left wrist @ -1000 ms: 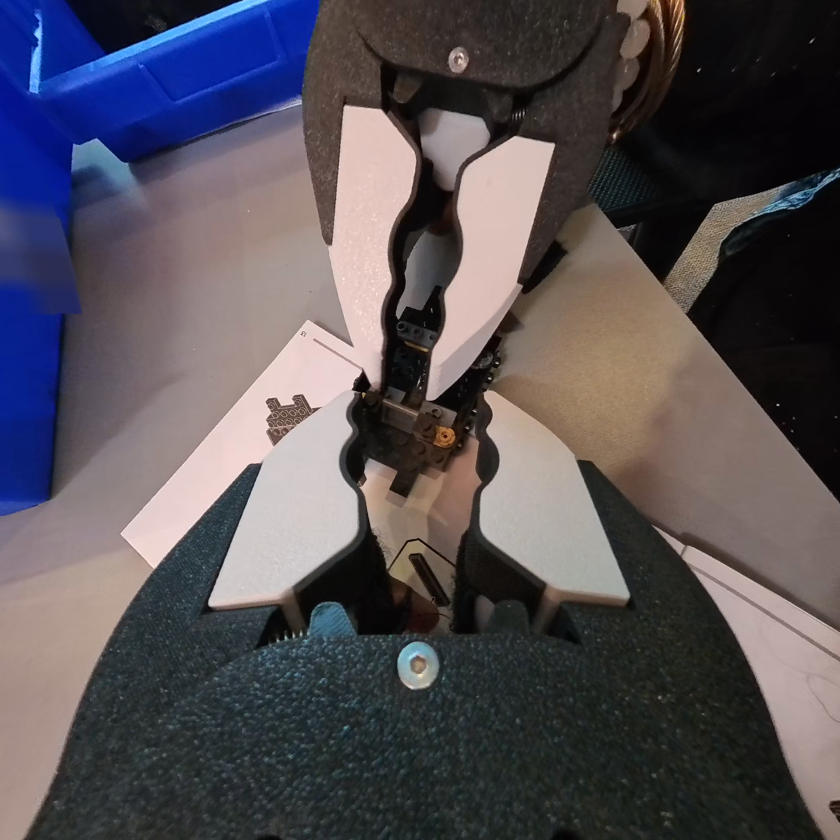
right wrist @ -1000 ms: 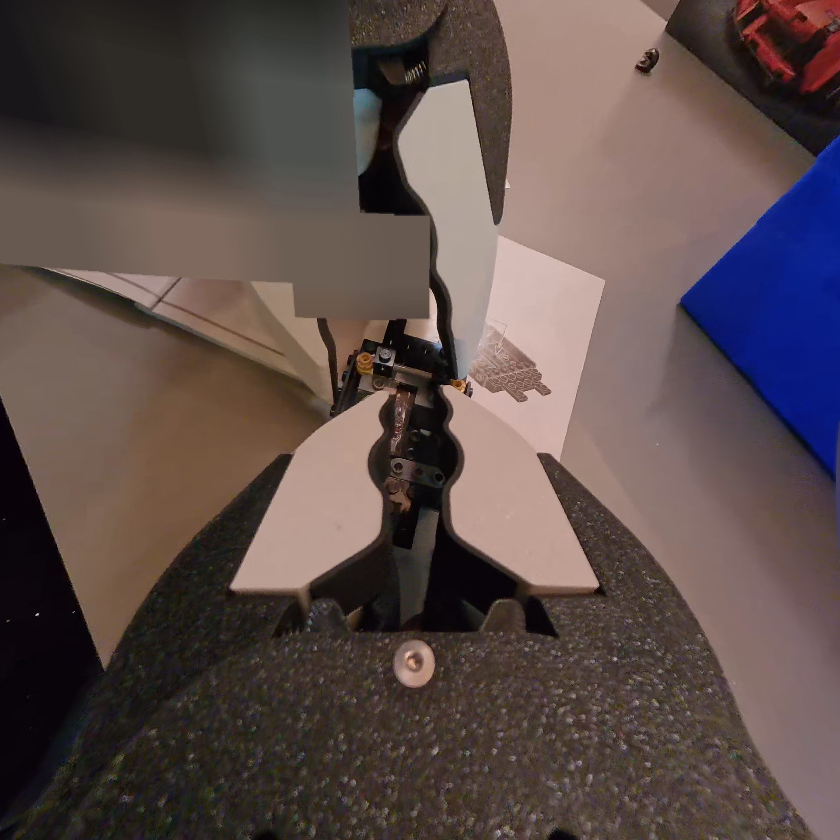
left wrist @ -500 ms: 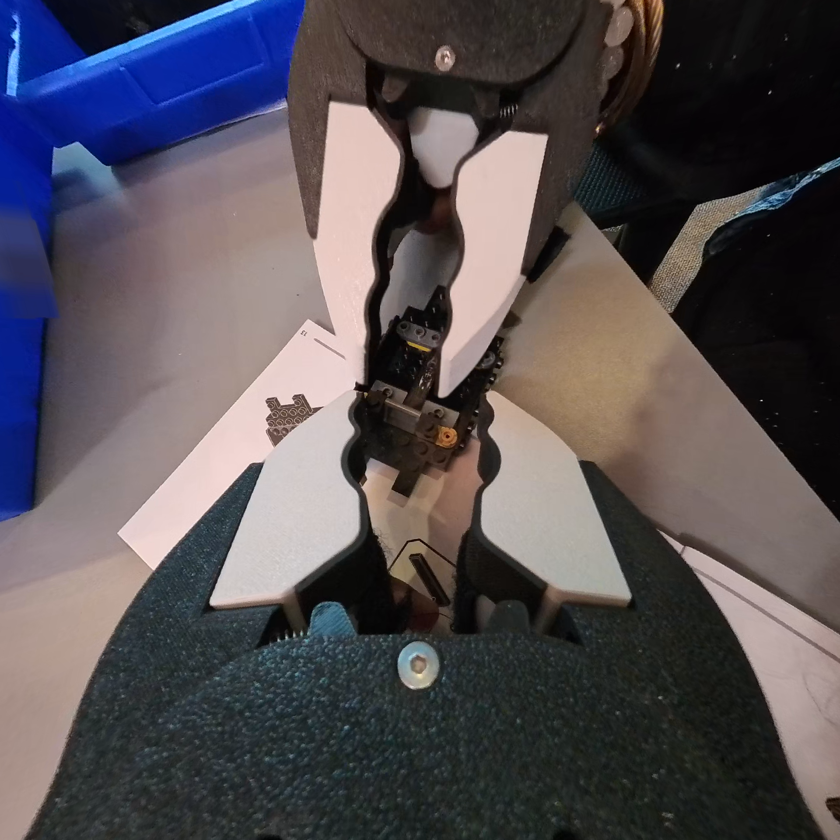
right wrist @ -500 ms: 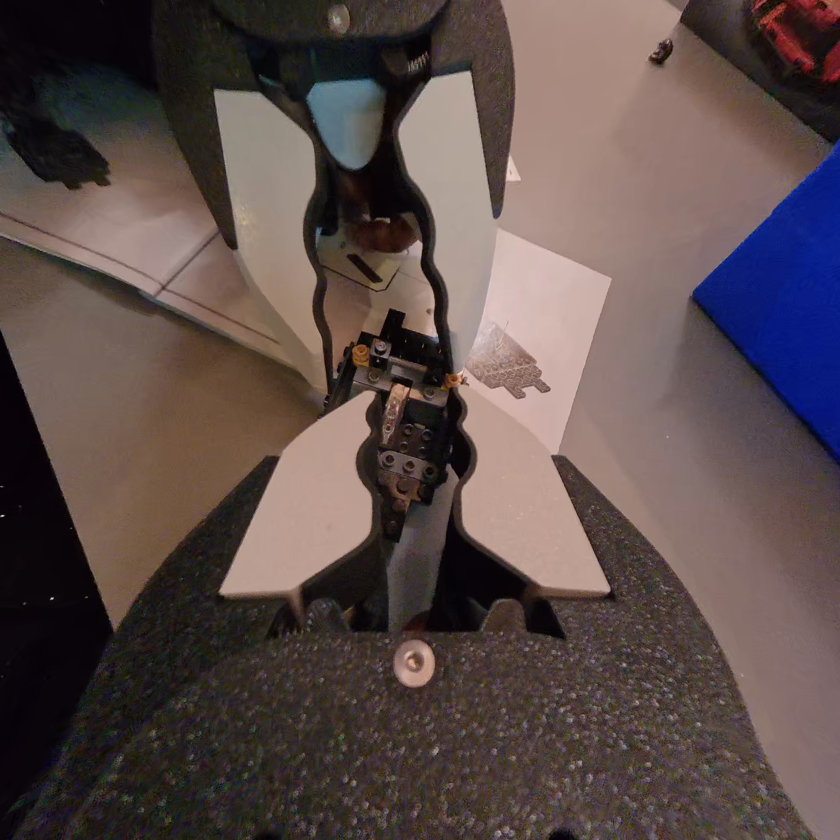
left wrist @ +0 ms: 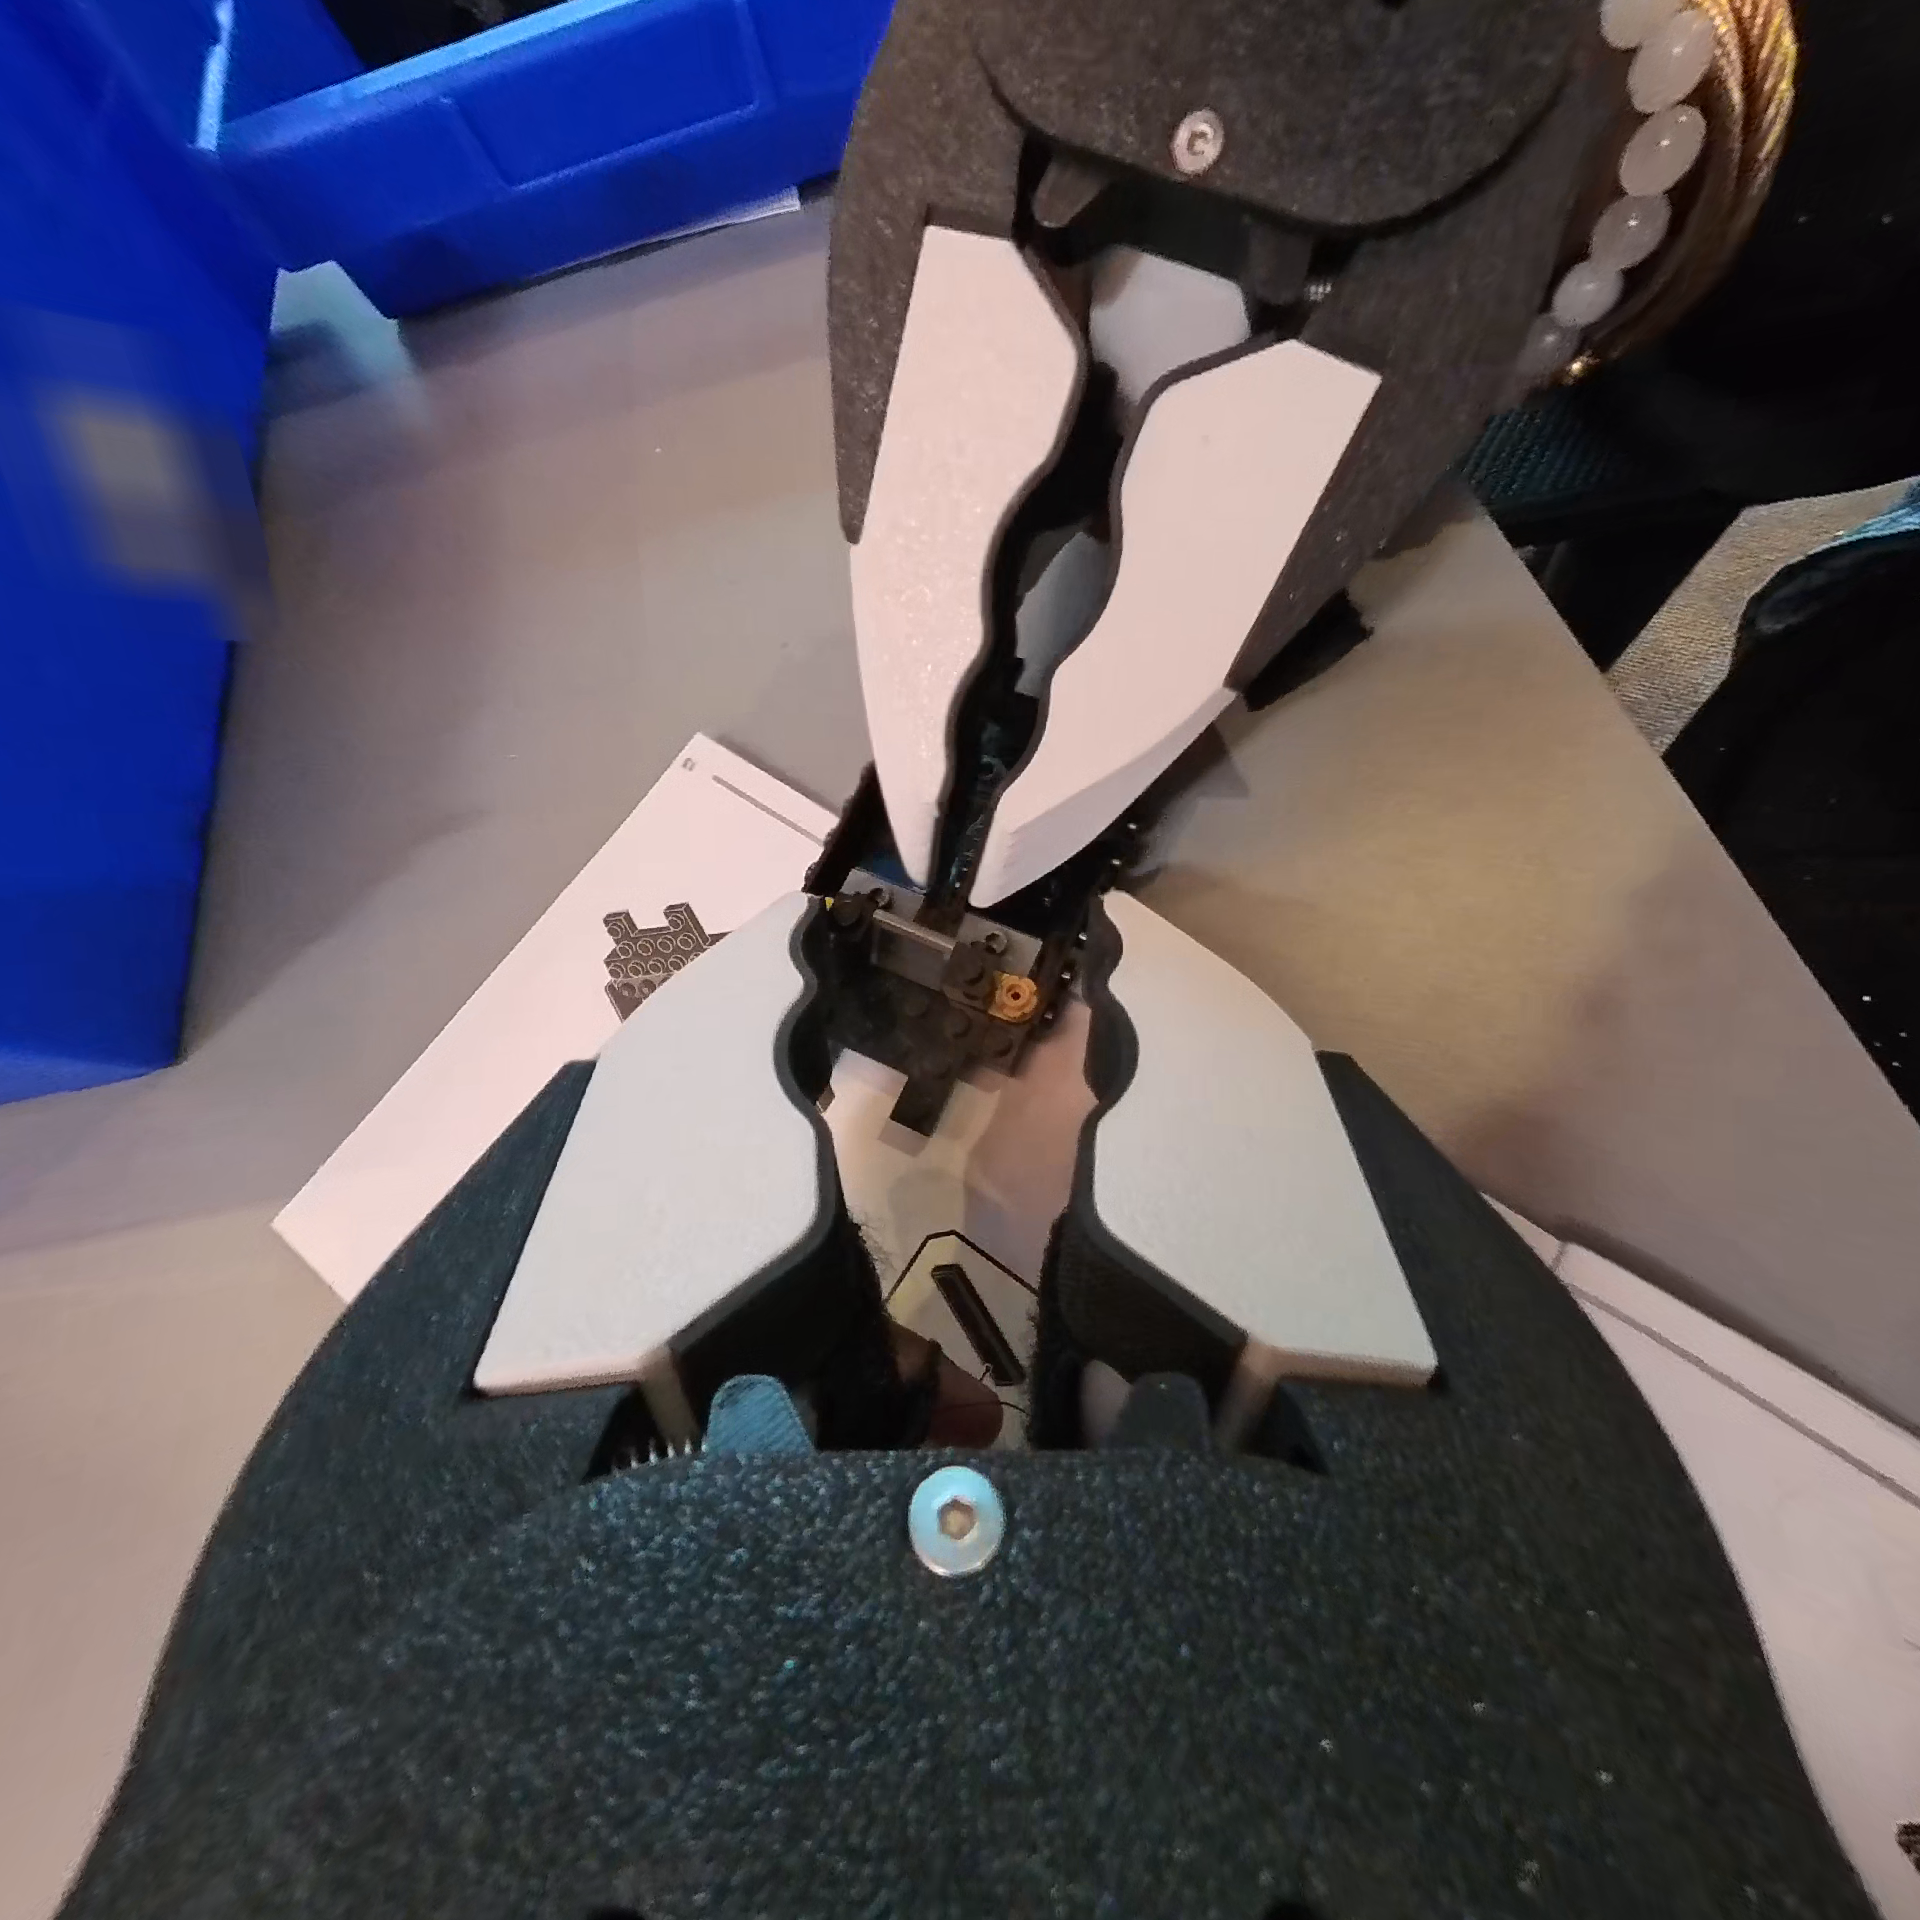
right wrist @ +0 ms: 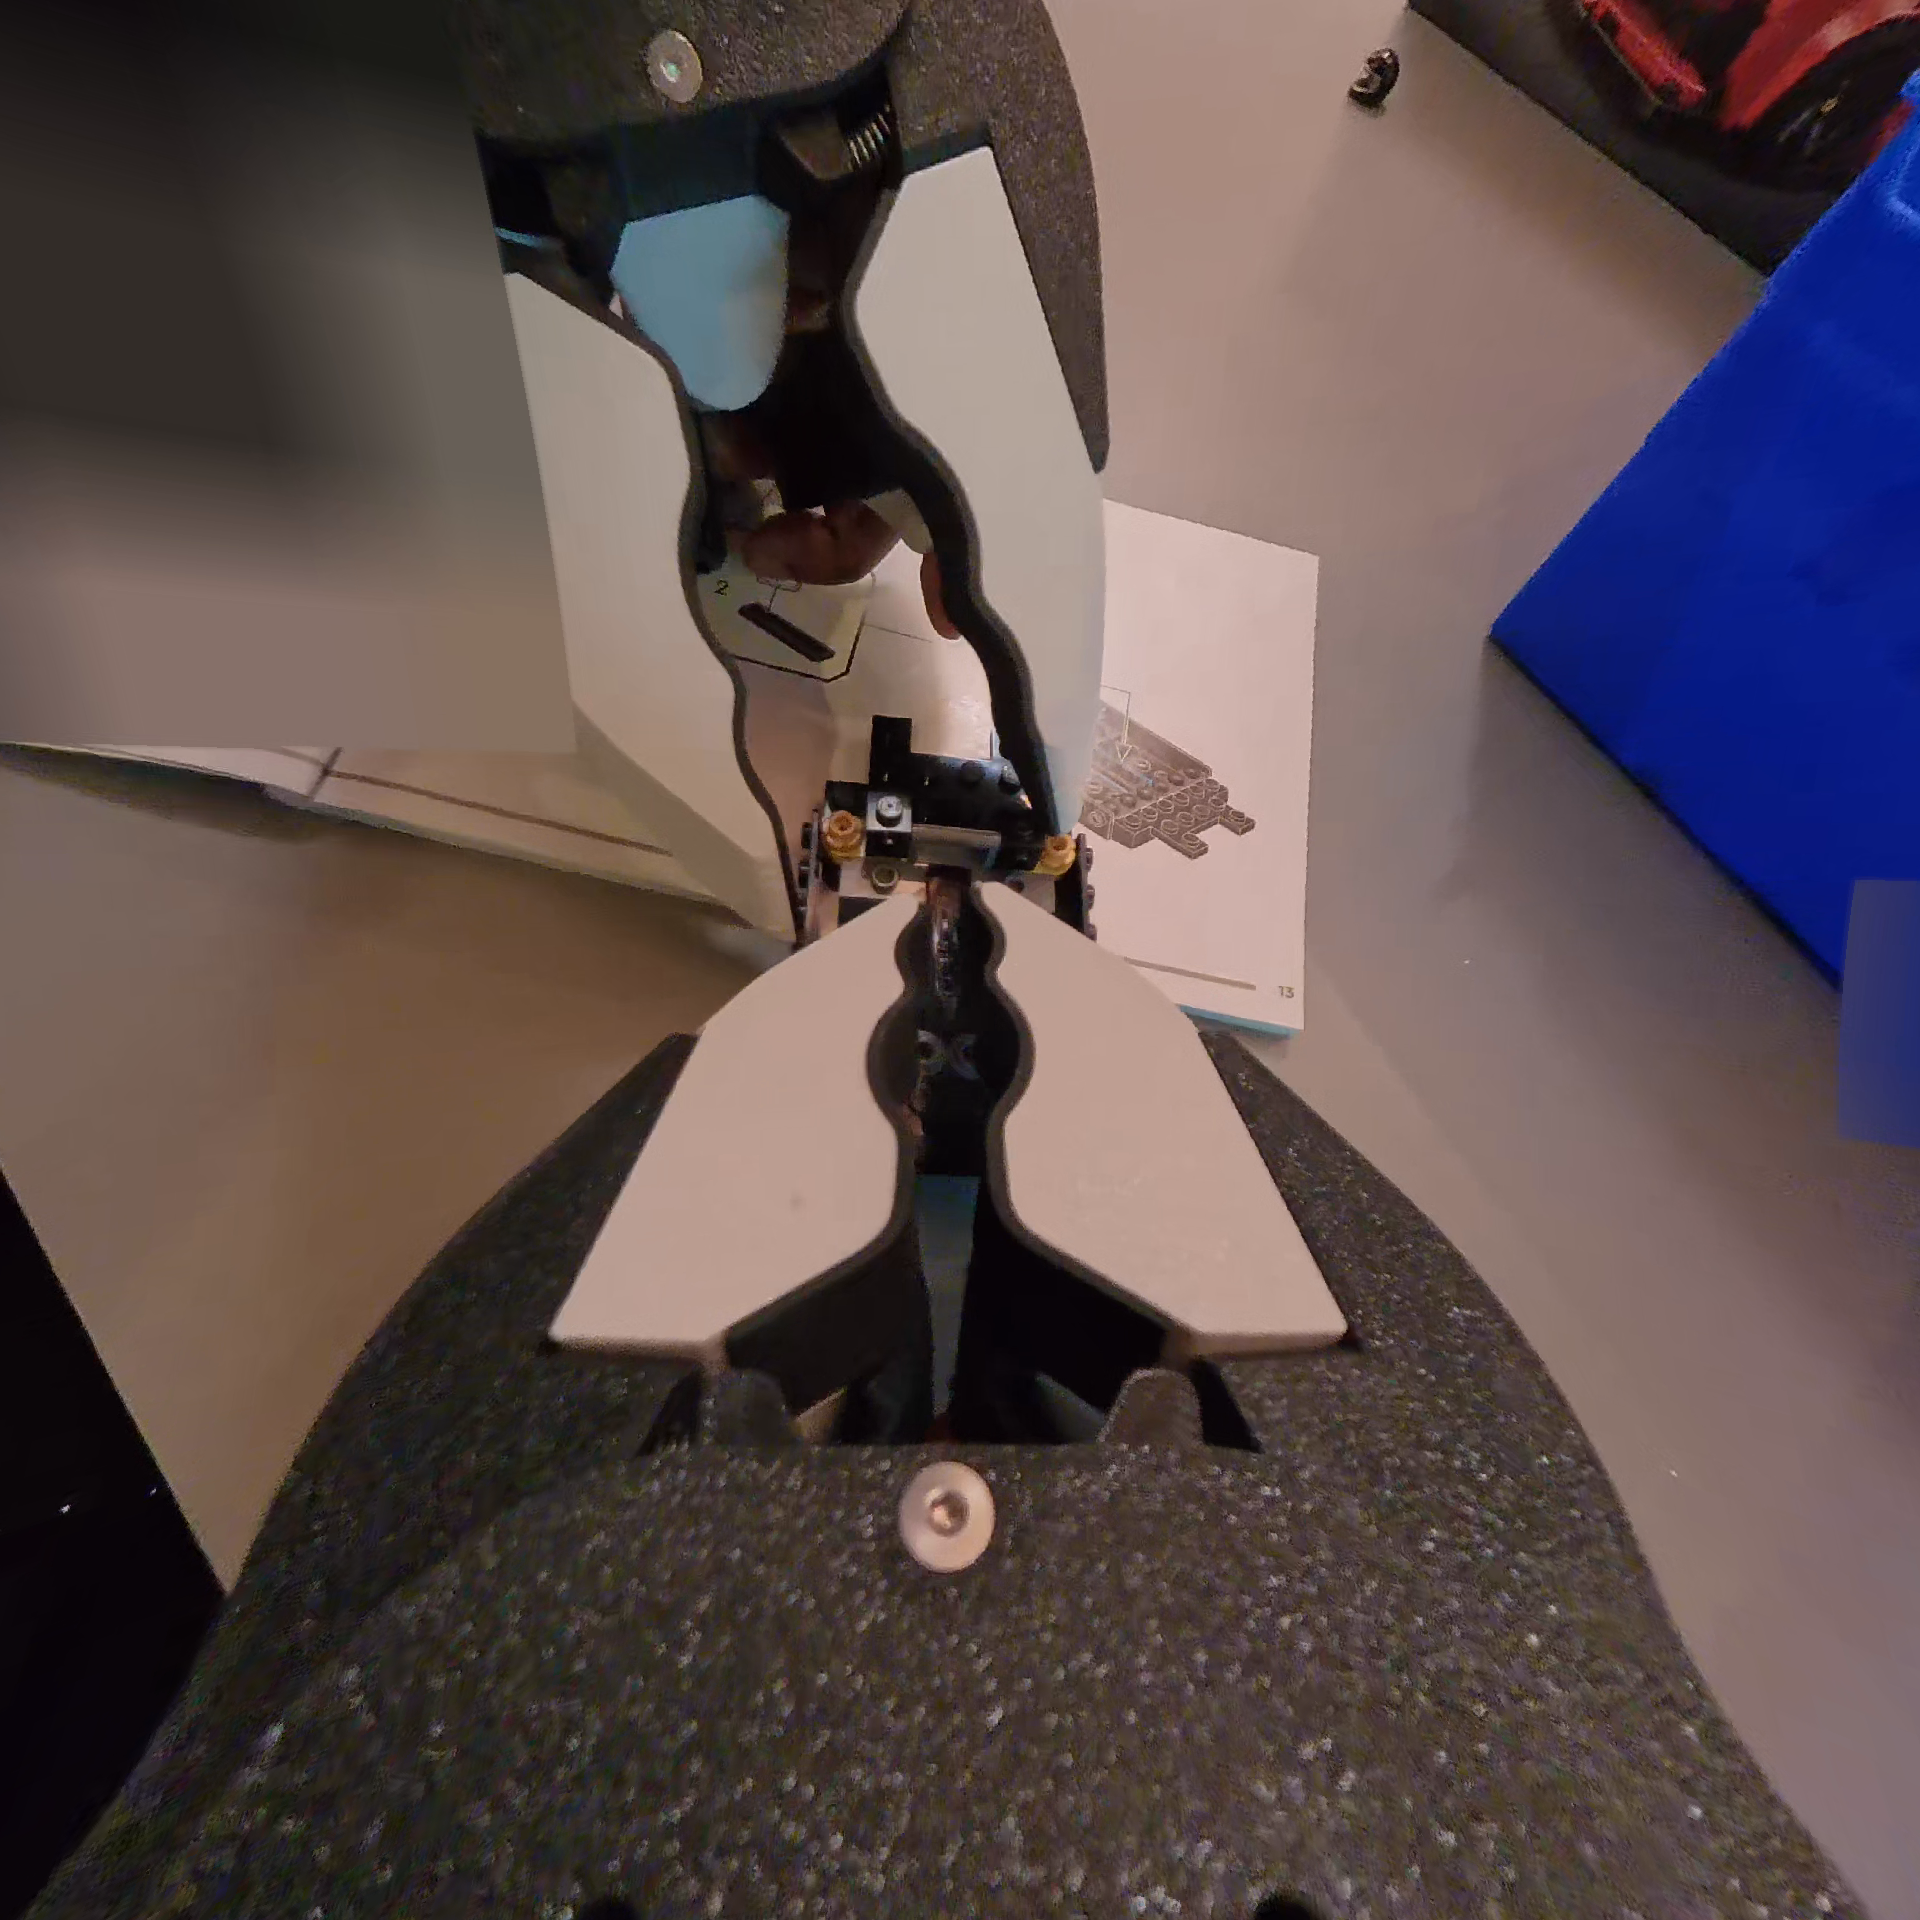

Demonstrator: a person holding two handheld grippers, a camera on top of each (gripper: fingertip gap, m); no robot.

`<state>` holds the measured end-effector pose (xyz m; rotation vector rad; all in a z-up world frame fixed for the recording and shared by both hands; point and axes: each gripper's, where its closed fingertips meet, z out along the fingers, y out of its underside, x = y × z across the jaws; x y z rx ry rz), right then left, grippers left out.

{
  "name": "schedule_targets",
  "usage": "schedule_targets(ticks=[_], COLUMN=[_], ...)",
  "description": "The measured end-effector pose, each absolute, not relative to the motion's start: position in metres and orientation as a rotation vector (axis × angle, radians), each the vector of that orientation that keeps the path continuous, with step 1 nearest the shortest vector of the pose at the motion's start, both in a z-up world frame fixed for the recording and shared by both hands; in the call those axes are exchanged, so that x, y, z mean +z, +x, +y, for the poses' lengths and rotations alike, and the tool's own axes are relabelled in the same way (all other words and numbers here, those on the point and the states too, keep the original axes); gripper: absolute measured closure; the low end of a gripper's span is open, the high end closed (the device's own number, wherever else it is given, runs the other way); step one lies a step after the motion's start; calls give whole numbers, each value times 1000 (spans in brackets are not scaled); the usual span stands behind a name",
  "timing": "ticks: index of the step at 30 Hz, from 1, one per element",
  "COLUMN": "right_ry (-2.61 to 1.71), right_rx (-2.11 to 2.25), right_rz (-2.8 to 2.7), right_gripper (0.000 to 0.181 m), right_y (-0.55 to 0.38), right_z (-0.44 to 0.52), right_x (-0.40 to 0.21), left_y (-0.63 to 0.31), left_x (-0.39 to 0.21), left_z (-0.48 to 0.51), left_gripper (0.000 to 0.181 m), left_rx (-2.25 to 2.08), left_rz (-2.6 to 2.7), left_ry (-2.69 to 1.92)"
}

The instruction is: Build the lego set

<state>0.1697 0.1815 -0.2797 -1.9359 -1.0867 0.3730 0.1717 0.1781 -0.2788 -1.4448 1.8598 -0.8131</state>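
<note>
Black studded lego model between both claws

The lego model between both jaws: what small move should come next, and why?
Probably press the right gripper gently toward the lego model. Its jaws are nearly shut on a thin dark piece meeting the model's grey bar, while the left gripper clamps the model's sides over the instruction sheet.
</note>
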Motion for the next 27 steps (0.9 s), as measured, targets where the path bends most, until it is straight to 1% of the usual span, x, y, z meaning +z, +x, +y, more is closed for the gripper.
schedule_targets(ticks=[3,5,7,8,9,10,17,19,21,23,24,25,26,27], right_ry=[-1896,-1869,-1858,-1877,-1908,-1937,-2038,-2043,-2031,-1996,-1969,-1953,-1948,-1955], right_rx=[266,373,476,522,553,565,627,617,586,540,502,448,429,440], right_rz=[-942,-870,-926,-960,-979,-995,-997,-985,-1004,-1054,-1063,-1052,-1047,-1046], right_gripper=[181,181,181,179,164,158,157,161,162,155,147,134,128,127], right_y=[182,188,181,177,175,173,171,172,171,169,169,171,173,174], right_z=[196,197,186,181,179,178,184,186,186,185,187,191,193,194], right_x=[-268,-258,-257,-261,-265,-269,-280,-280,-280,-280,-279,-278,-277,-278], left_y=[171,171,171,171,171,171,171,171,171,171,171,171,171,171], left_x=[-279,-279,-279,-279,-279,-279,-279,-279,-279,-279,-279,-279,-279,-279], left_z=[178,178,178,177,177,177,177,177,176,177,176,176,176,176], left_gripper=[134,134,134,134,134,134,134,134,134,134,134,134,134,134], left_rx=[-812,-813,-815,-817,-818,-818,-815,-817,-817,-819,-819,-817,-817,-818], left_rz=[1863,1861,1861,1861,1862,1863,1864,1864,1864,1863,1864,1864,1865,1864], left_ry=[-1441,-1443,-1444,-1445,-1445,-1444,-1440,-1441,-1441,-1444,-1443,-1441,-1441,-1442])
